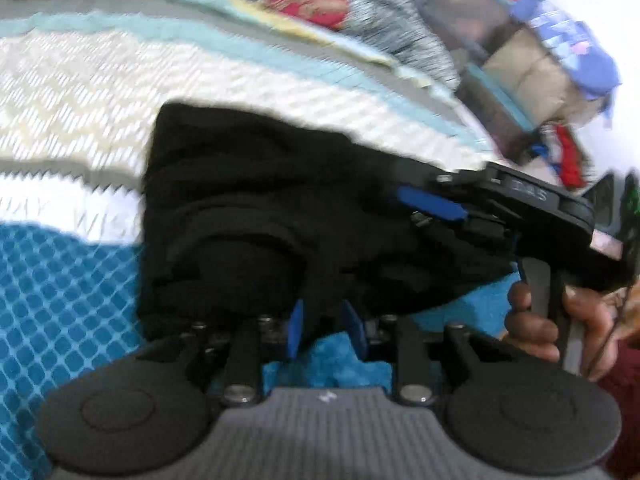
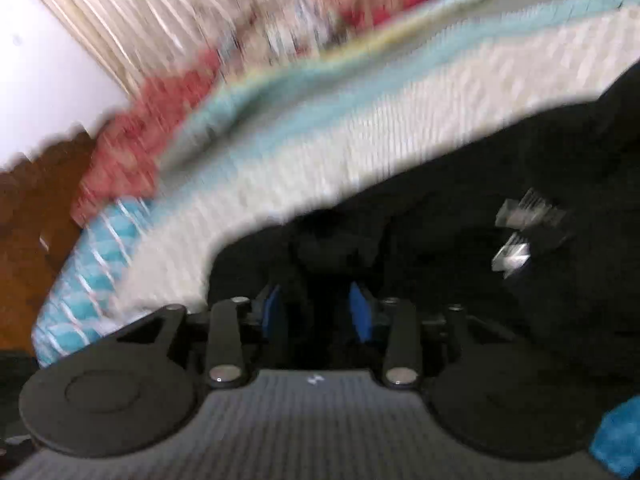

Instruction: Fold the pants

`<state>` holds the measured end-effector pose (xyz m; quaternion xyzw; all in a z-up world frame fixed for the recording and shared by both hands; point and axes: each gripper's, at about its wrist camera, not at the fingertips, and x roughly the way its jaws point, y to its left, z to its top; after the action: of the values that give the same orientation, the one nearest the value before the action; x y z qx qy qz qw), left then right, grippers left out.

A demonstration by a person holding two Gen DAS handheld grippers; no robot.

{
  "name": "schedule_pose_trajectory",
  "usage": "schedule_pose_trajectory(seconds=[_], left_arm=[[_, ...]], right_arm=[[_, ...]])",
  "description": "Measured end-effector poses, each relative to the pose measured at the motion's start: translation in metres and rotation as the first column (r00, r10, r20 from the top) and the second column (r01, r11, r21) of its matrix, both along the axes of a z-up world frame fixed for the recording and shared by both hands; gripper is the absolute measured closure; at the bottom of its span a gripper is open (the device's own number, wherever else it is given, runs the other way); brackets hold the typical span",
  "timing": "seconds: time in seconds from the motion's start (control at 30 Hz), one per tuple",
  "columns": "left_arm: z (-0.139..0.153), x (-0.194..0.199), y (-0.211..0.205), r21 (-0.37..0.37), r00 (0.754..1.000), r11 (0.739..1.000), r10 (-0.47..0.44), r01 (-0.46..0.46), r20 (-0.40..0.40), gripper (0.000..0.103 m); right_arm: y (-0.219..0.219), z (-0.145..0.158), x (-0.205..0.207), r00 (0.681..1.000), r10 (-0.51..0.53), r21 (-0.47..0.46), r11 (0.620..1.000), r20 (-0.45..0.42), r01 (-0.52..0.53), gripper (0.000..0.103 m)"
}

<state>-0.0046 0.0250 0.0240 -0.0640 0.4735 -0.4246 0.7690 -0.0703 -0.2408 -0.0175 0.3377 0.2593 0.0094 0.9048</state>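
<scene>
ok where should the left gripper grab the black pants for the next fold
Probably the near edge of the black pants, approached from the left gripper side, low over the blanket. The cloth is bunched thick there and already lies between its blue pads, giving a graspable ridge.

A white wall (image 2: 36,60) meets pale pleated curtains (image 2: 132,20) above a brown wooden floor (image 2: 28,216).

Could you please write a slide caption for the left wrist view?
Left hand-held gripper grips black pants on a patterned blanket; the right hand-held gripper reaches in.
</scene>
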Motion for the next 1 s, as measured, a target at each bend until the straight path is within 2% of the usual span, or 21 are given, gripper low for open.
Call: schedule_pose_trajectory(seconds=[0.07, 0.1, 0.17, 0.2, 0.33, 0.43, 0.53, 0.6, 0.63, 0.67, 0.7, 0.73, 0.8, 0.87, 1.0], left_arm=[[0.019, -0.004, 0.003, -0.040, 0.998, 0.999, -0.015, 0.018, 0.055, 0.069], [0.027, -0.005, 0.004, -0.051, 0.996, 0.998, -0.018, 0.022, 0.084, 0.068], [0.039, 0.000, -0.004, -0.054, 0.993, 0.998, -0.020, 0.026, 0.119, 0.067], [0.042, 0.004, -0.011, -0.049, 0.991, 0.998, -0.020, 0.027, 0.130, 0.067], [0.043, 0.020, -0.051, -0.018, 0.990, 0.999, -0.026, 0.029, 0.136, 0.067], [0.021, 0.032, -0.085, 0.051, 0.995, 0.998, -0.032, 0.027, 0.096, 0.069], [-0.017, 0.042, -0.112, 0.175, 0.997, 0.984, -0.032, 0.020, 0.066, 0.070], [-0.025, 0.038, -0.114, 0.172, 0.994, 0.985, -0.021, 0.002, 0.104, 0.069], [-0.023, 0.038, -0.114, 0.170, 0.995, 0.986, -0.016, 0.000, 0.096, 0.067], [-0.020, 0.039, -0.114, 0.174, 0.997, 0.985, -0.011, -0.003, 0.077, 0.067], [-0.015, 0.040, -0.114, 0.177, 0.998, 0.984, -0.012, 0.000, 0.067, 0.067], [-0.008, 0.040, -0.112, 0.174, 0.998, 0.985, -0.014, 0.004, 0.057, 0.067], [0.007, 0.042, -0.100, 0.108, 0.999, 0.994, -0.012, 0.008, 0.033, 0.062], [0.024, 0.043, -0.087, 0.028, 0.999, 1.000, 0.008, -0.009, 0.038, 0.050], [0.052, 0.051, -0.055, -0.078, 0.995, 0.994, 0.085, -0.081, 0.043, 0.046]], right_arm=[[-0.025, 0.015, -0.031, 0.993, -0.095, -0.020, 0.995, 0.077, 0.097, 0.057], [-0.039, 0.021, -0.049, 0.980, -0.165, -0.049, 0.984, 0.110, 0.171, 0.052], [-0.066, 0.024, -0.080, 0.946, -0.295, -0.093, 0.947, 0.135, 0.309, 0.043], [-0.081, 0.022, -0.096, 0.918, -0.371, -0.104, 0.917, 0.140, 0.386, 0.037], [-0.125, 0.002, -0.130, 0.834, -0.542, -0.080, 0.831, 0.102, 0.550, 0.037], [-0.142, -0.017, -0.137, 0.807, -0.587, -0.033, 0.807, 0.062, 0.590, 0.037], [-0.146, -0.035, -0.133, 0.816, -0.578, 0.003, 0.816, 0.022, 0.578, 0.037], [-0.144, -0.044, -0.124, 0.834, -0.551, 0.027, 0.834, -0.022, 0.552, 0.037], [-0.142, -0.047, -0.121, 0.847, -0.531, 0.043, 0.846, -0.040, 0.532, 0.041], [-0.140, -0.044, -0.124, 0.860, -0.508, 0.046, 0.859, -0.049, 0.510, 0.051], [-0.134, -0.042, -0.119, 0.870, -0.489, 0.012, 0.871, -0.064, 0.491, 0.074], [-0.128, -0.033, -0.119, 0.873, -0.483, -0.023, 0.876, -0.066, 0.482, 0.079], [-0.119, -0.015, -0.122, 0.887, -0.462, -0.013, 0.887, -0.026, 0.462, 0.084], [-0.109, 0.005, -0.122, 0.901, -0.433, -0.007, 0.901, 0.031, 0.433, 0.085], [-0.067, 0.046, -0.099, 0.946, -0.304, -0.042, 0.950, 0.115, 0.310, 0.085]])
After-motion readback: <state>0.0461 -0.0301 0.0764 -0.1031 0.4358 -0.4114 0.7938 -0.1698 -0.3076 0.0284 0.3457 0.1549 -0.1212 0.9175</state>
